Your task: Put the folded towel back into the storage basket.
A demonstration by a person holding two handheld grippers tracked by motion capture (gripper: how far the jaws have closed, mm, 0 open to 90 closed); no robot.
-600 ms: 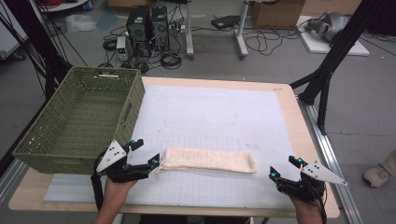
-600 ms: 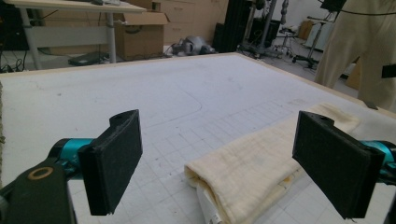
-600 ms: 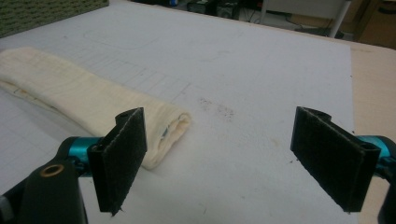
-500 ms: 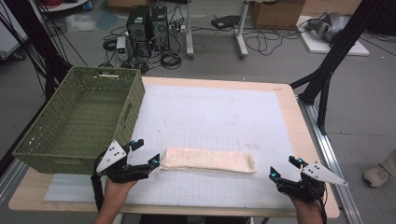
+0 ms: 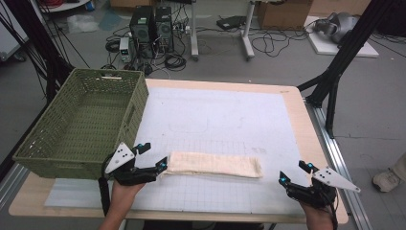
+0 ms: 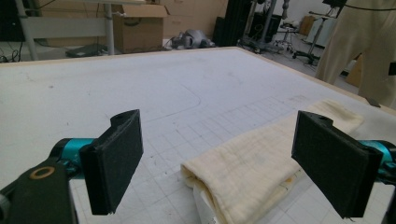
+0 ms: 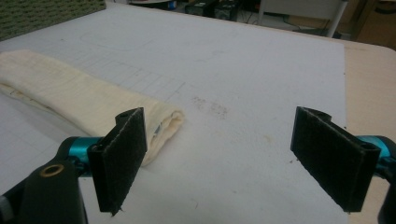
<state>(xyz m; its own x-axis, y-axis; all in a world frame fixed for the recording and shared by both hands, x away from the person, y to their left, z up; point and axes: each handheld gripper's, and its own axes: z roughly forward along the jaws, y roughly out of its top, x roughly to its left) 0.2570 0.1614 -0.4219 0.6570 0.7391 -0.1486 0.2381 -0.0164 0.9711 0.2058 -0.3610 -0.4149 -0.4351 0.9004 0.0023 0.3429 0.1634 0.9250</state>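
My left gripper, jaws spread, flanks the near end of the folded cream cloth strip mid-table, presumably for pickup; my right gripper waits, jaws apart, beside its other end.

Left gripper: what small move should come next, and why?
Probably ease forward and shut on the near end of the folded cloth. The left gripper is open, with that end between its jaws but not gripped. The right gripper is open beside the other end.

Even, soft overhead light fell throughout; the white gridded mat looked bright, shadows faint, backgrounds slightly blurred.
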